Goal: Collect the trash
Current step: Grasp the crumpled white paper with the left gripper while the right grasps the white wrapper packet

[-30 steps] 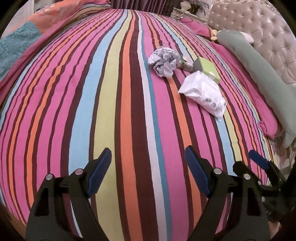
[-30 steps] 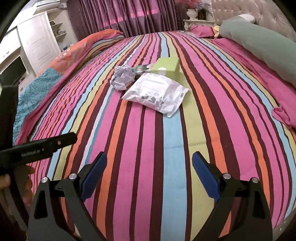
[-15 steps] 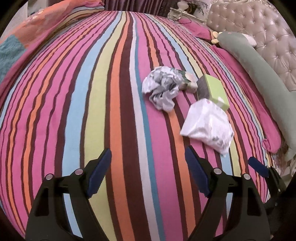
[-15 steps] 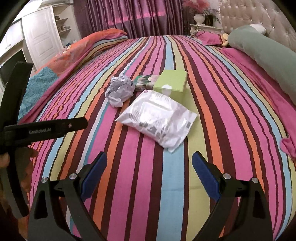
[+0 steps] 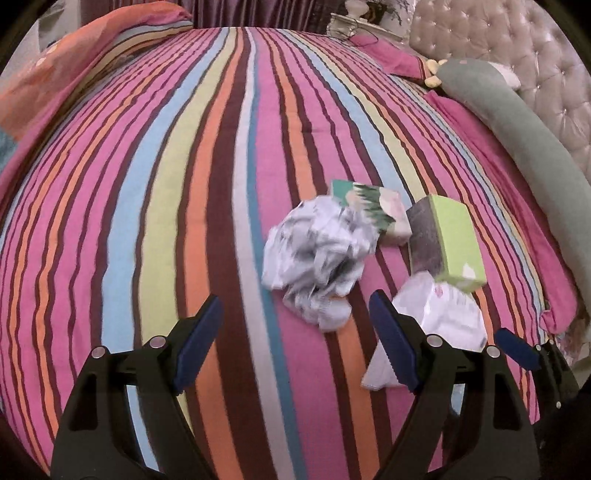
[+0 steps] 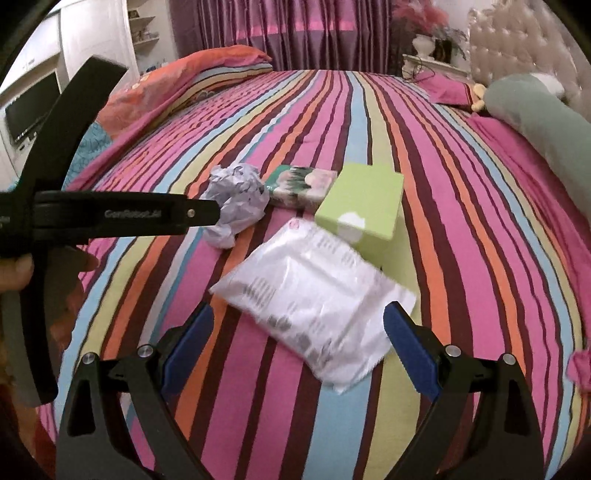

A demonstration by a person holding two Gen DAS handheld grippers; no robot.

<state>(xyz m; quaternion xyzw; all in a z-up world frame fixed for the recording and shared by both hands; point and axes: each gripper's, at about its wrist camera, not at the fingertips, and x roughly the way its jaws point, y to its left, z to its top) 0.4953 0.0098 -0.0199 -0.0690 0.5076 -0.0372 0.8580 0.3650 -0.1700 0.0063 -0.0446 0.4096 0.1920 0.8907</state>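
- Both jaws gape empty: left hand-held gripper (image 5: 295,339), right hand-held gripper (image 6: 295,339), low over the striped bed (image 6: 461,221).
- White plastic packet (image 6: 314,306) lies nearest, blurred; crumpled paper ball (image 5: 317,254) beside it.
- Beyond: green box (image 6: 362,203), touching a patterned pack (image 6: 303,184).
- Farther back: grey-green bolster (image 6: 546,129), tufted headboard (image 5: 517,66), purple curtains (image 6: 295,33).

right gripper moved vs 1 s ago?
Yes. The right gripper has advanced toward the trash: the white plastic packet, lying on the striped bedspread, now reaches down between its open jaws, where before it lay well ahead.
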